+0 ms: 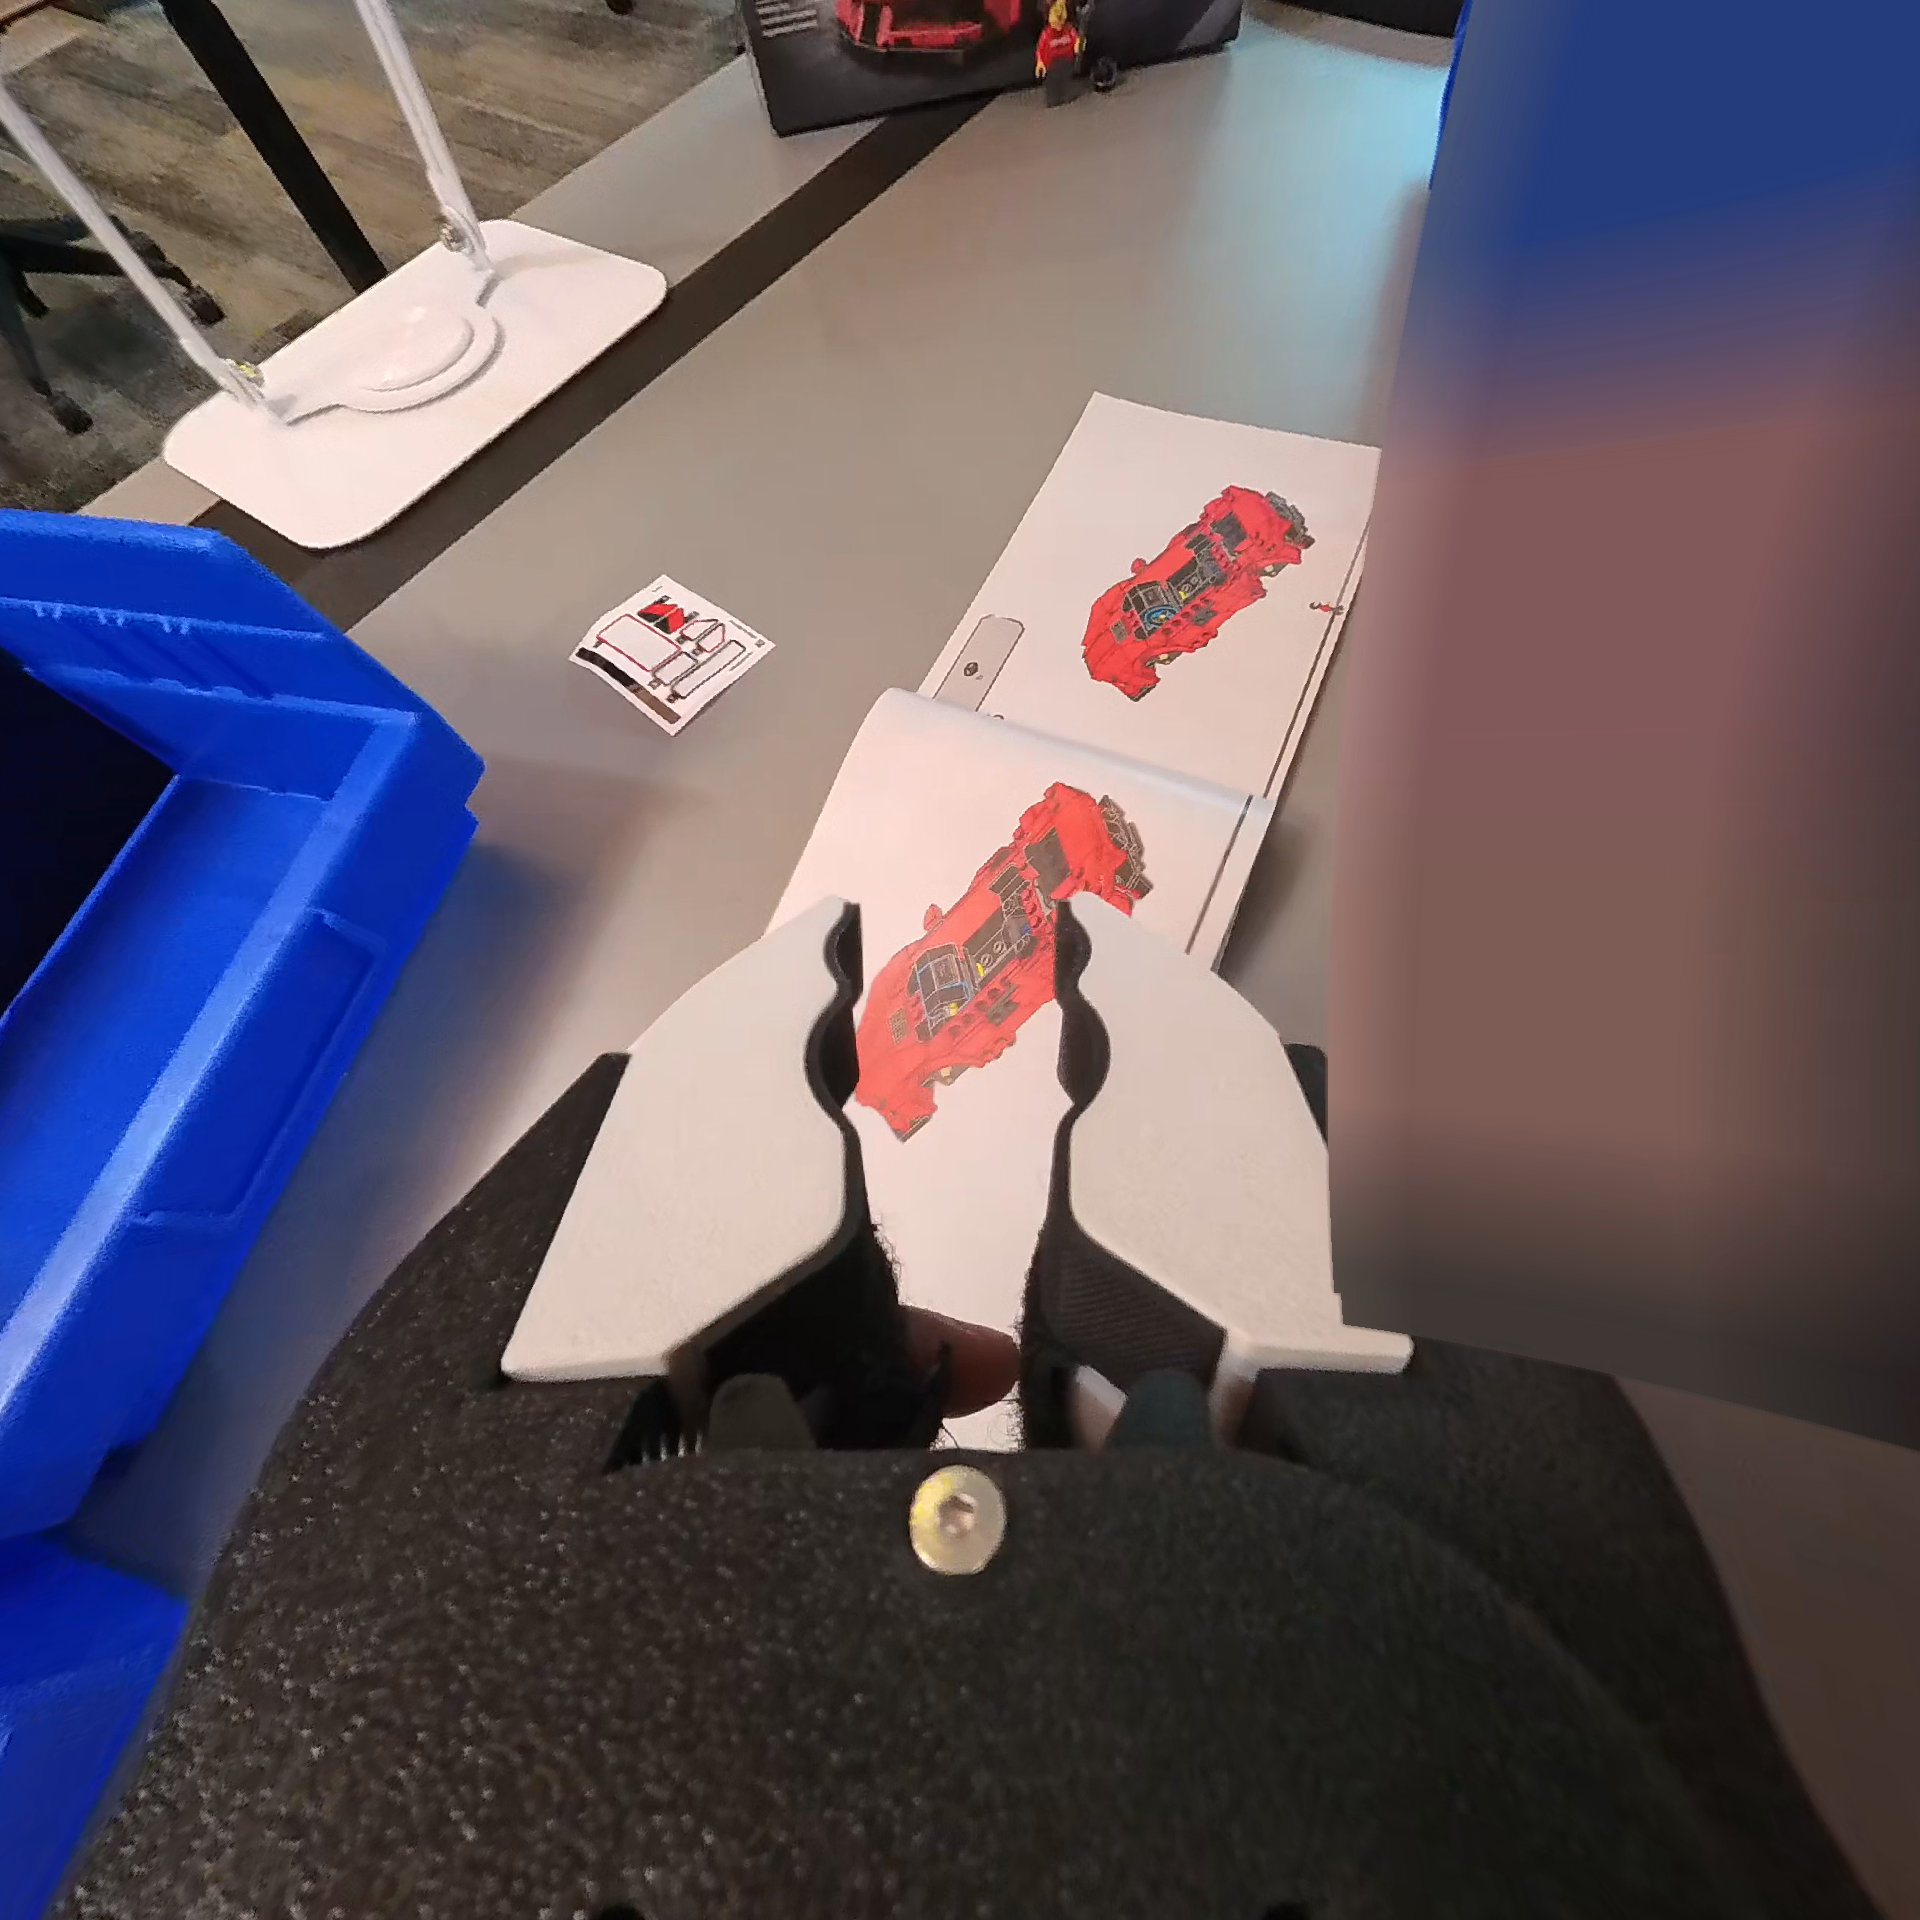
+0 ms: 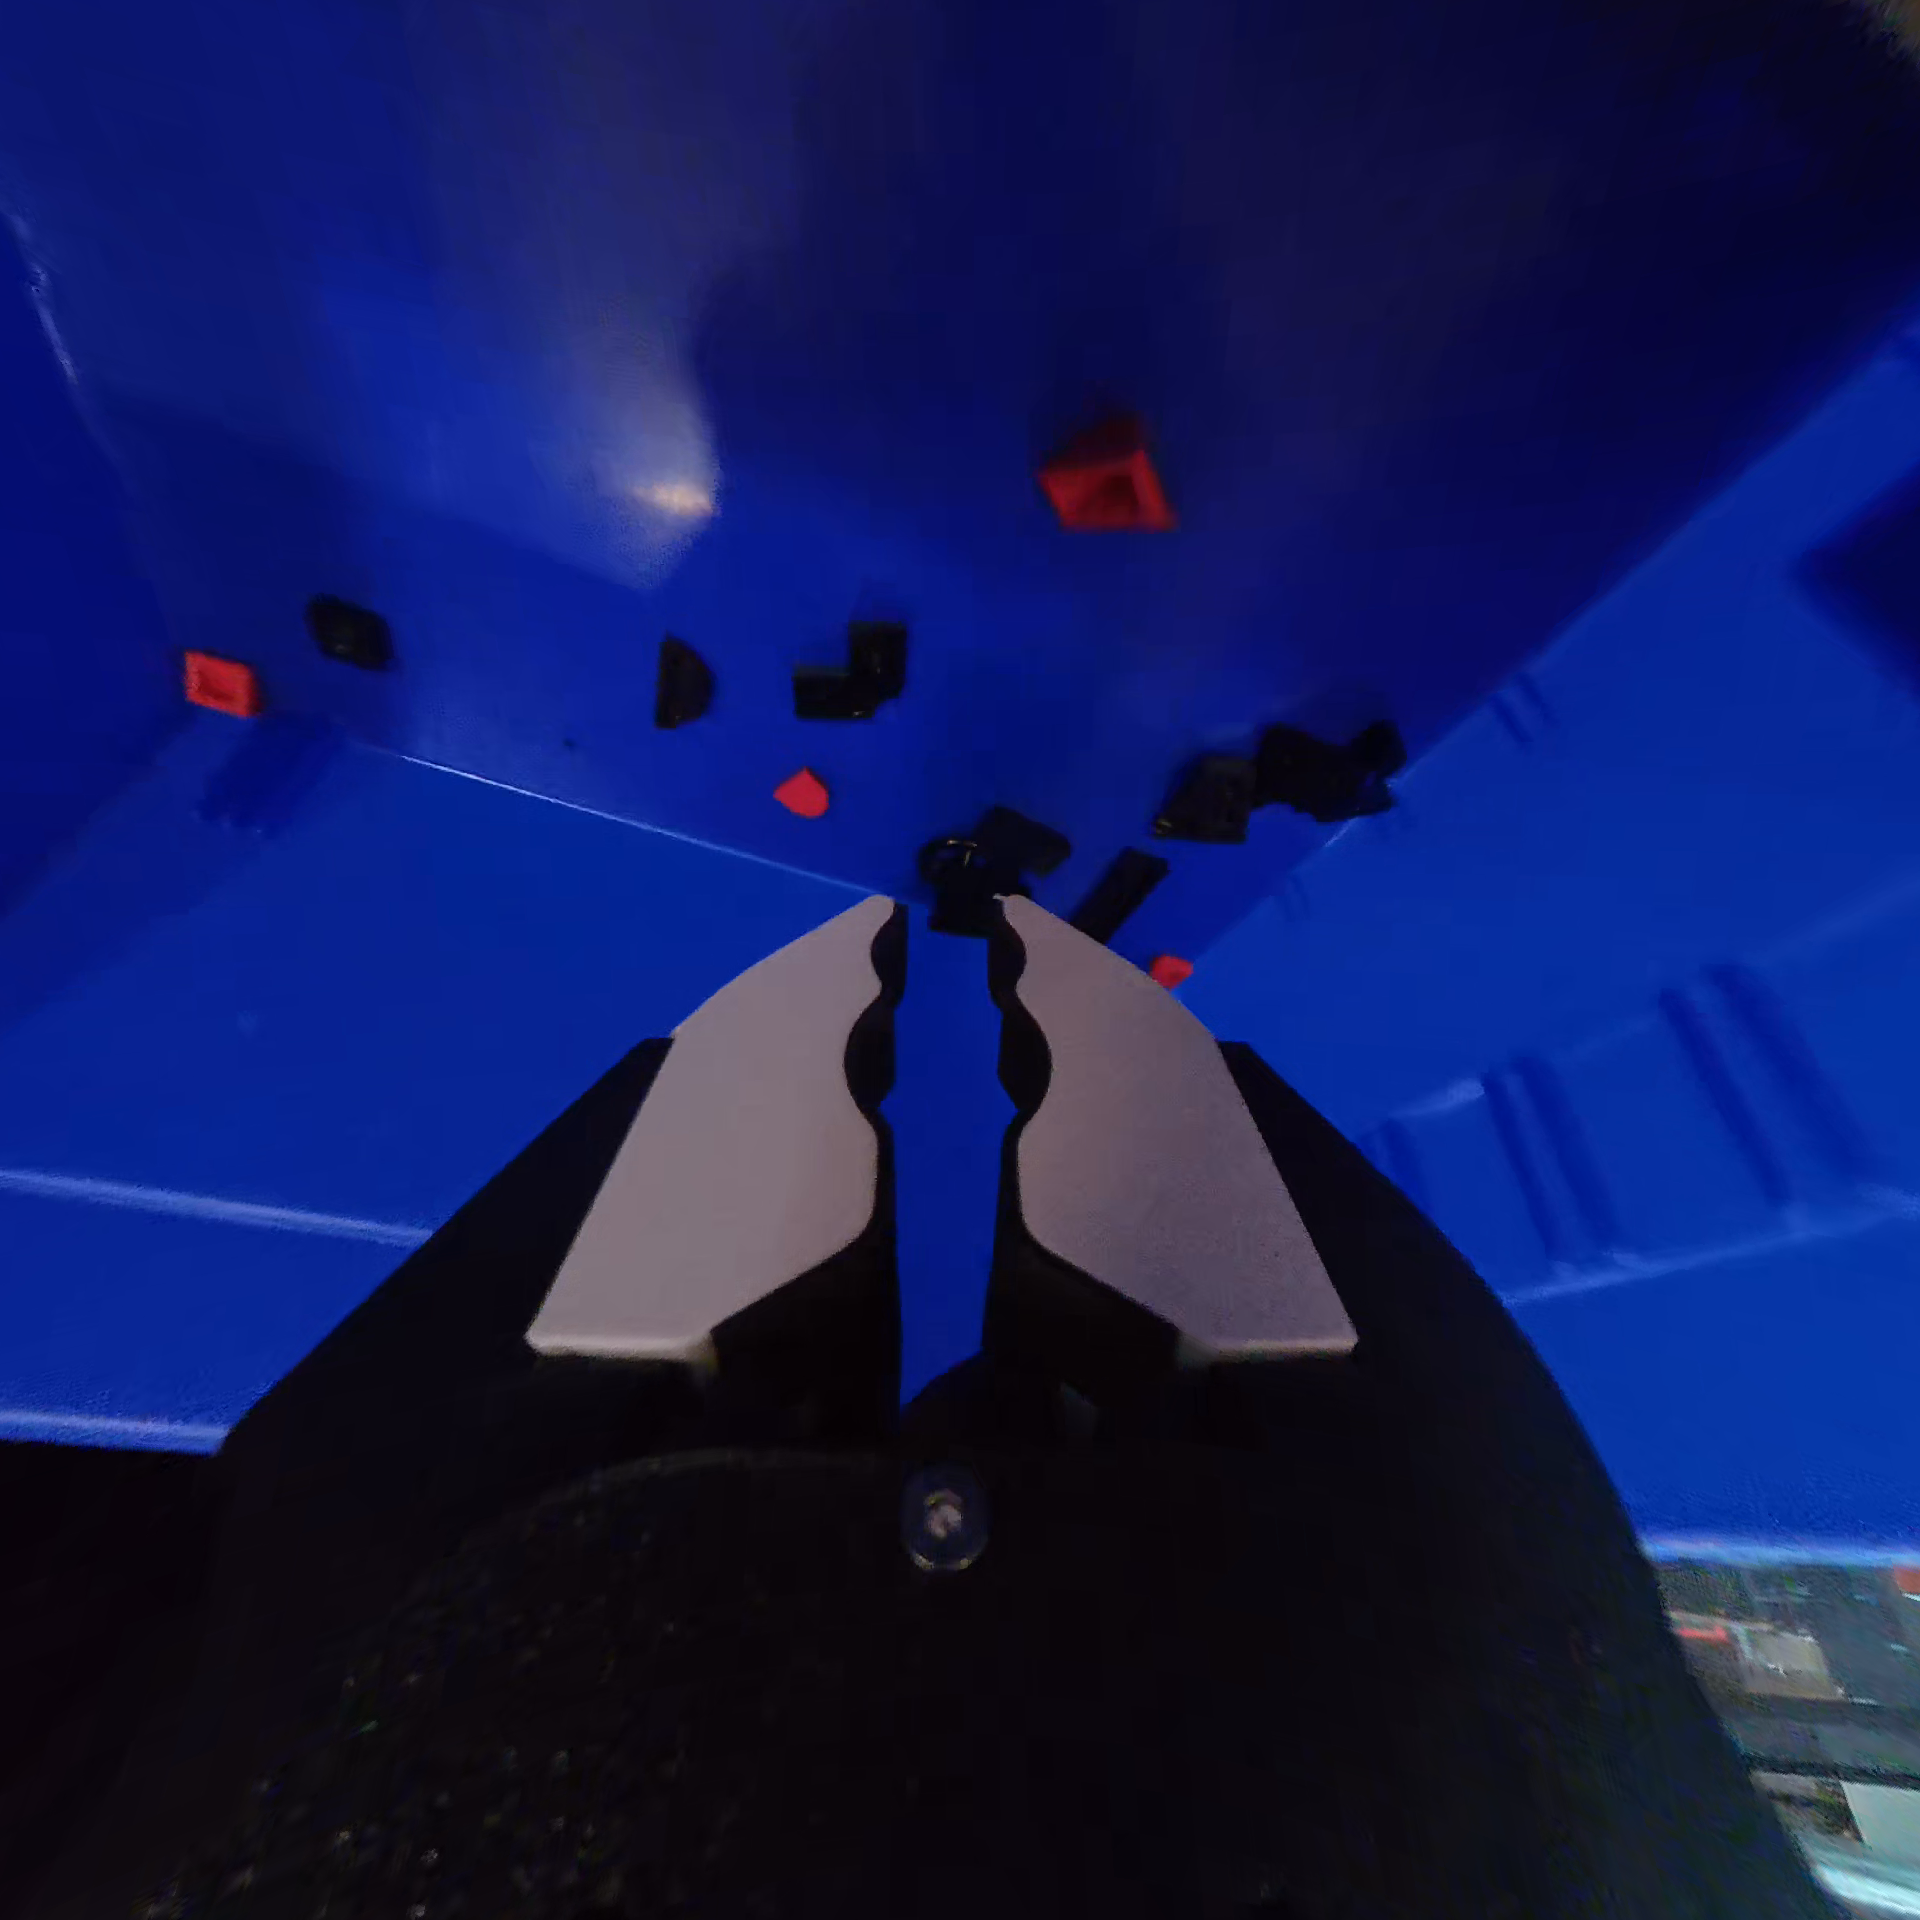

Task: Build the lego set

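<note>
My left gripper [image 1: 961, 914] is open and empty above the open instruction booklet [image 1: 935, 790], which lies on the grey table and shows a red car. My right gripper [image 2: 948, 906] reaches down inside the blue bin [image 2: 416, 987]; its jaws stand a narrow gap apart with nothing between them. A black piece with a ring [image 2: 977, 847] lies just beyond its fingertips. Loose pieces are scattered on the bin floor: a red sloped piece [image 2: 1107, 483], a small red piece [image 2: 802, 795], a black L-shaped piece [image 2: 852, 675] and a black cluster [image 2: 1278, 784].
The blue bin [image 1: 260, 935] stands at the left of the table in the left wrist view. A small sticker sheet [image 1: 673, 655] lies beside the booklet. A white lamp base [image 1: 416, 374] sits at the far edge. The set's box [image 1: 935, 62] and a minifigure [image 1: 1060, 52] stand at the back. The grippers' ends are close to 60 cm from one another. The black L-shaped piece [image 2: 852, 675] sits 4 cm or so from the ends of my right fingers.
</note>
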A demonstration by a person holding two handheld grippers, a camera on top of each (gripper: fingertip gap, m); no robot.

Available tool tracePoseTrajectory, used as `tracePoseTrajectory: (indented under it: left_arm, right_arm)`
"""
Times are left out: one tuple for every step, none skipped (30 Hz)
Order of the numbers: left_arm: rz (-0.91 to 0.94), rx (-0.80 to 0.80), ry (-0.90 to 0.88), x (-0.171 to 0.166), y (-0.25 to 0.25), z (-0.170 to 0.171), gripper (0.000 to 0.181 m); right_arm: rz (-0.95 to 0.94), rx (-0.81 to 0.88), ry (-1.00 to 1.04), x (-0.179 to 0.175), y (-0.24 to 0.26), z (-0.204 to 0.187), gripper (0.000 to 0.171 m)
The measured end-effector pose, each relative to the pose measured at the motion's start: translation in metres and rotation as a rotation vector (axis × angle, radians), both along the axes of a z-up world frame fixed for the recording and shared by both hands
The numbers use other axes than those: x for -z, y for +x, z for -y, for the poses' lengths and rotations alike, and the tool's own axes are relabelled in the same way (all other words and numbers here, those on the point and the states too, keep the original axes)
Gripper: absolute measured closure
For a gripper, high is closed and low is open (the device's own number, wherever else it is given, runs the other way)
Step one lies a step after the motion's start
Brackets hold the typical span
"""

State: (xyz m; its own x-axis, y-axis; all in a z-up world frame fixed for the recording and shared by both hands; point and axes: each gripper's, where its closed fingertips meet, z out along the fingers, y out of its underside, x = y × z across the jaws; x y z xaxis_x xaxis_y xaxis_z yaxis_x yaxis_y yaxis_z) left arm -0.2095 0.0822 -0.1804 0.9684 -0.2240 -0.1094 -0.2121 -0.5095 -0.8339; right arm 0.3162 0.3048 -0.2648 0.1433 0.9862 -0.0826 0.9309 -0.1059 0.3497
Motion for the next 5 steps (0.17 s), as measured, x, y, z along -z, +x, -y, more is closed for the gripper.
tracePoseTrajectory:
  left_arm:
    - [0.003,-0.003,0.003,-0.0006,-0.0015,0.0005,0.146]
    - [0.004,-0.007,0.003,-0.0006,-0.0030,0.0008,0.146]
    - [0.004,-0.010,0.003,-0.0002,-0.0042,0.0011,0.146]
    - [0.004,-0.011,0.002,0.0005,-0.0050,0.0010,0.146]
    - [0.004,-0.011,0.002,0.0011,-0.0053,0.0008,0.146]
  right_arm:
    - [0.009,-0.001,-0.005,0.0025,0.0005,0.0006,0.156]
    - [0.018,0.005,-0.009,0.0046,0.0011,0.0014,0.156]
    - [0.029,0.011,-0.013,0.0067,0.0020,0.0024,0.156]
    - [0.045,0.015,-0.011,0.0086,0.0037,0.0027,0.158]
    - [0.066,0.010,0.009,0.0094,0.0063,-0.0001,0.161]
